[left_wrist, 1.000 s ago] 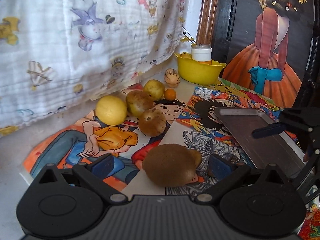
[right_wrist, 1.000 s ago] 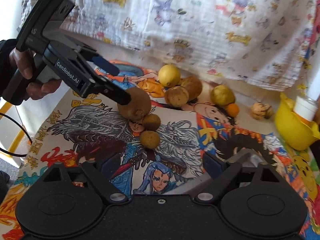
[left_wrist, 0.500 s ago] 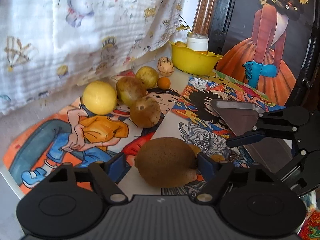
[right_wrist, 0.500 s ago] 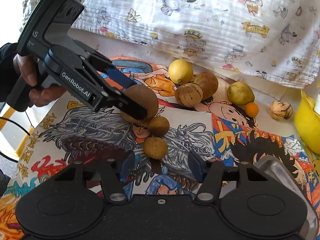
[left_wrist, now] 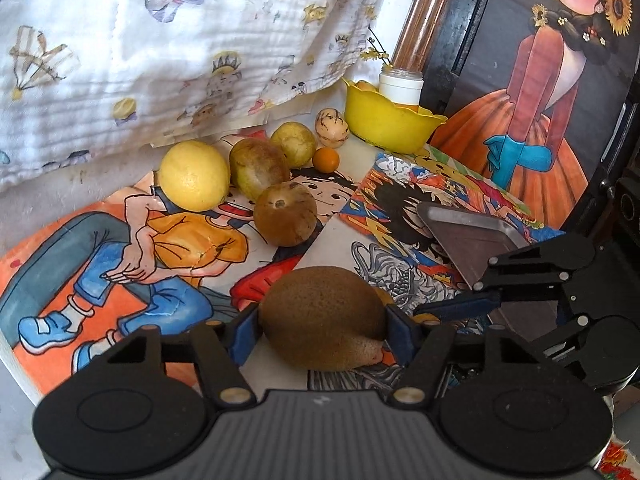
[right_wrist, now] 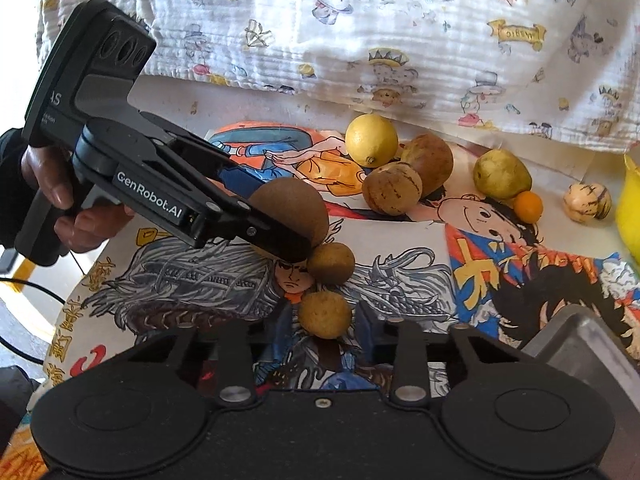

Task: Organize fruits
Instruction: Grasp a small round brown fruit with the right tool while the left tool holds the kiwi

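A fuzzy brown kiwi (left_wrist: 320,320) lies on the cartoon-print mat between the blue pads (left_wrist: 244,332) of my left gripper (left_wrist: 320,330). Its jaws are closing, and both pads touch the kiwi's sides. From the right wrist view, the left gripper (right_wrist: 276,216) reaches in from the left around the kiwi (right_wrist: 292,204). My right gripper (right_wrist: 325,322) is shut on a small round brown fruit (right_wrist: 325,314). A second small brown fruit (right_wrist: 330,263) sits just beyond it, against the kiwi. The right gripper (left_wrist: 440,308) also shows beside the kiwi in the left wrist view.
Further back lie a lemon (left_wrist: 194,176), two brown fruits (left_wrist: 286,214), a greenish fruit (left_wrist: 294,144), a small orange (left_wrist: 325,160) and a pale striped fruit (left_wrist: 332,128). A yellow bowl (left_wrist: 390,124) stands at the back. A metal tray (left_wrist: 472,240) lies on the right. A hanging cloth borders the far side.
Both grippers have sunk toward the mat and their jaws have narrowed. The left pads now meet the kiwi, and the right pads have closed on the small brown fruit.
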